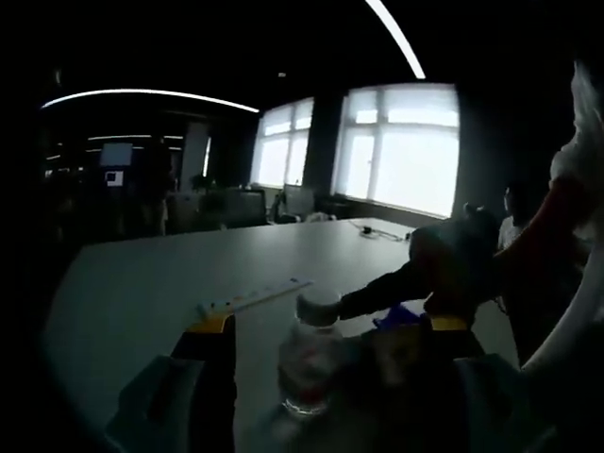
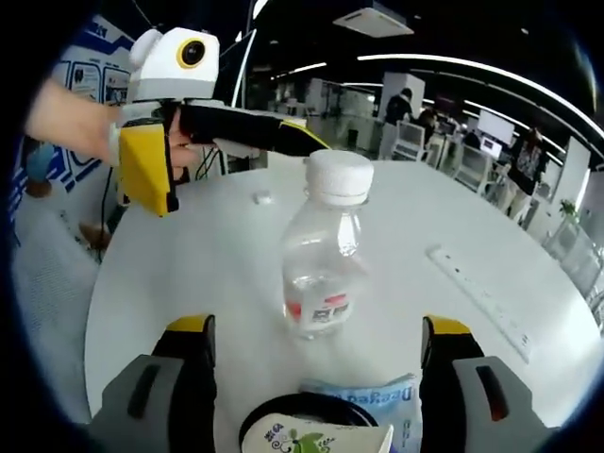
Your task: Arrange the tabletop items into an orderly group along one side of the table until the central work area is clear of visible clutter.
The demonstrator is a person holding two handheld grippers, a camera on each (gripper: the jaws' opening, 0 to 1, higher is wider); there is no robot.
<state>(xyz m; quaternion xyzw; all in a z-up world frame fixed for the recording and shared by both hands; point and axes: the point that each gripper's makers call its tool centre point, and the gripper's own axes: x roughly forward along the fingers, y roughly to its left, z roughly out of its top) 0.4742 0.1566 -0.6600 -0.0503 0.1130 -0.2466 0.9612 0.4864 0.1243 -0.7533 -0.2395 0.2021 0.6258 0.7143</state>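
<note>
Bottle (image 2: 324, 247): seen upright on the table (image 2: 189, 274) in the right gripper view, clear plastic, white cap, a little water at the base, a red and white label low down. It is also seen in the left gripper view (image 1: 309, 357), dim and partly lost in shadow.

Right gripper (image 2: 316, 354): jaws are held wide apart, one on each side of the bottle and nearer the camera than it; nothing is gripped, and no contact with the bottle is seen.

Left gripper (image 1: 328, 330): jaws are spread wide, the bottle standing between them with a gap to the left jaw; the right jaw's side is too dark for contact to be judged. In the right gripper view its yellow and black body is seen beyond the bottle, held by a hand (image 2: 175, 127), and its jaw tips are cut off behind the bottle's cap.

Packet (image 2: 377, 401): blue and white, lying nearer the camera than the bottle, its print too blurred to be read.

Cup (image 2: 316, 429): dark-rimmed, nearer still than the packet, cut off by the frame edge; the contents cannot be made out.

Power strip (image 2: 481, 297): long and white, lying to the right of the bottle, well apart from it.

Small white object (image 2: 263, 198): beyond the bottle, too small to be identified.
</note>
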